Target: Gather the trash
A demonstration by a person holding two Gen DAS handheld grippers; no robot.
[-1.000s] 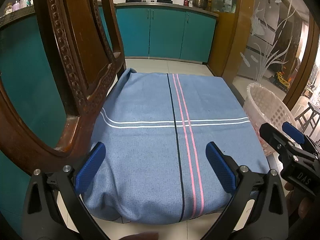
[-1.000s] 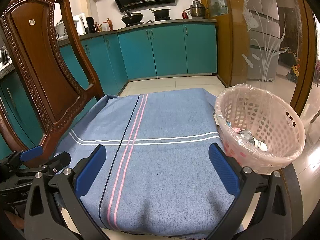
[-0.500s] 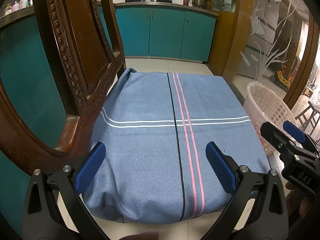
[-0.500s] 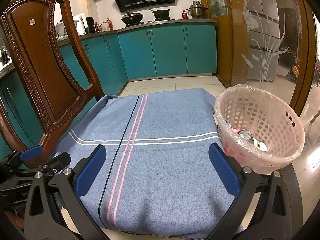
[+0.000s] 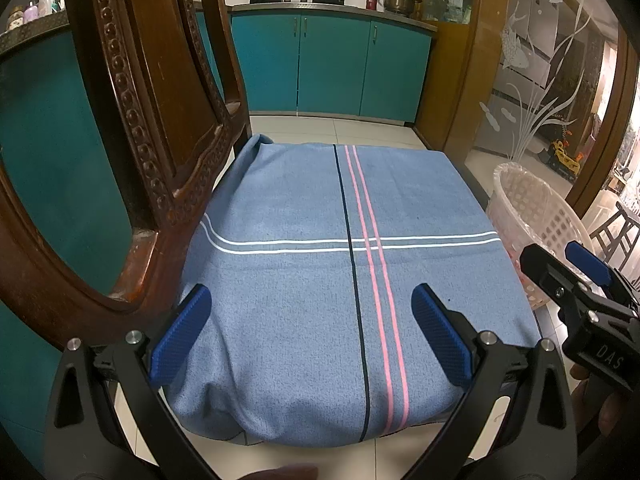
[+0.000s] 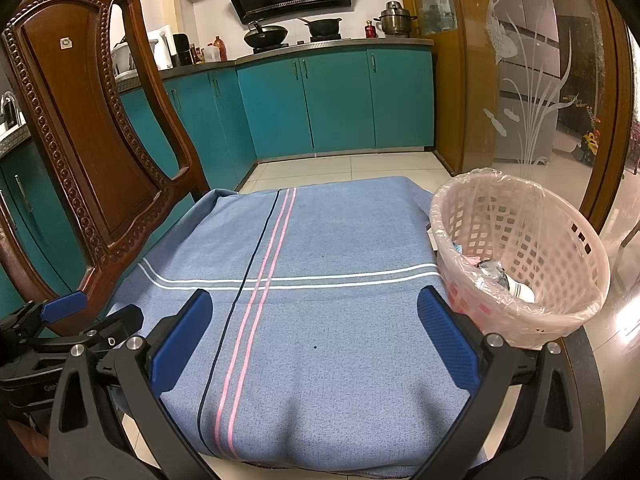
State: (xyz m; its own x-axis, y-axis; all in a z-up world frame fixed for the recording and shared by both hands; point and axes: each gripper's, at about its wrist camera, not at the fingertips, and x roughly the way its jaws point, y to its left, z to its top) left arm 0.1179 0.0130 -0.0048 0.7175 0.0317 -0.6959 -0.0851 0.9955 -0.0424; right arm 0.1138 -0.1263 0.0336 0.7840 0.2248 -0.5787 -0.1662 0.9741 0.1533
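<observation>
A pink plastic basket (image 6: 560, 264) lined with a clear bag stands at the right edge of a seat covered by a blue striped cloth (image 6: 320, 280). Crumpled trash (image 6: 500, 276) lies inside it. The basket also shows in the left wrist view (image 5: 532, 216). My left gripper (image 5: 312, 324) is open and empty over the near edge of the cloth (image 5: 340, 280). My right gripper (image 6: 316, 328) is open and empty, just left of the basket. Each gripper shows at the edge of the other's view. No loose trash shows on the cloth.
A carved wooden chair back (image 6: 92, 152) rises on the left, close to my left gripper (image 5: 132, 120). Teal kitchen cabinets (image 6: 332, 104) and a tiled floor lie behind. A frosted glass door (image 6: 532, 72) stands on the right.
</observation>
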